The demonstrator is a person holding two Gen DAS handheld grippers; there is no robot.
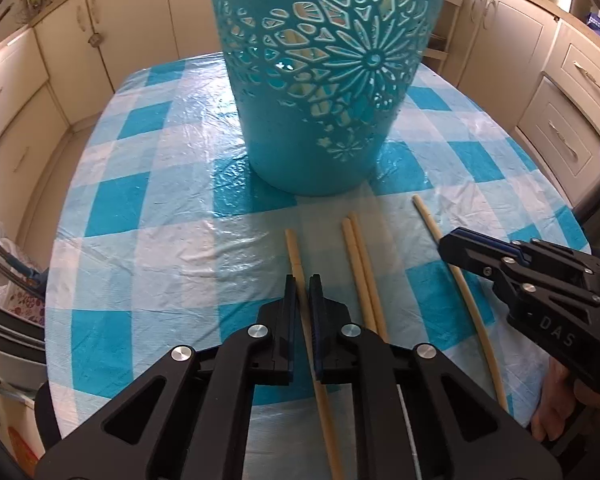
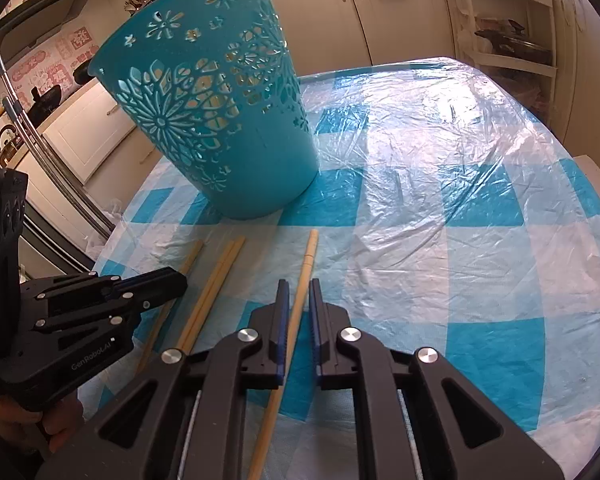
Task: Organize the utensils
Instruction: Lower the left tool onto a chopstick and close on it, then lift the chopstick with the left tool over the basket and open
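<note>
Several pale wooden chopsticks lie side by side on the checked tablecloth (image 1: 148, 208), in front of a teal plastic basket (image 1: 320, 80) (image 2: 220, 120) with flower cut-outs. My left gripper (image 1: 303, 282) (image 2: 180, 280) is shut on the leftmost chopstick (image 1: 293, 252) (image 2: 193, 258), which runs back between its blue pads. My right gripper (image 2: 299, 286) (image 1: 446, 246) is shut on the rightmost chopstick (image 2: 309, 260) (image 1: 428, 220). A pair of chopsticks (image 1: 358, 264) (image 2: 225, 266) lies untouched between the two grippers. Both held sticks look low, at or just above the cloth.
A crinkled clear plastic sheet (image 2: 440, 160) covers the cloth. The basket stands upright close behind the chopstick tips. Cream kitchen cabinets (image 1: 560, 80) ring the table. A shelf rack (image 2: 512, 40) stands beyond the far right corner, and a plastic bag (image 1: 4, 276) hangs off the left edge.
</note>
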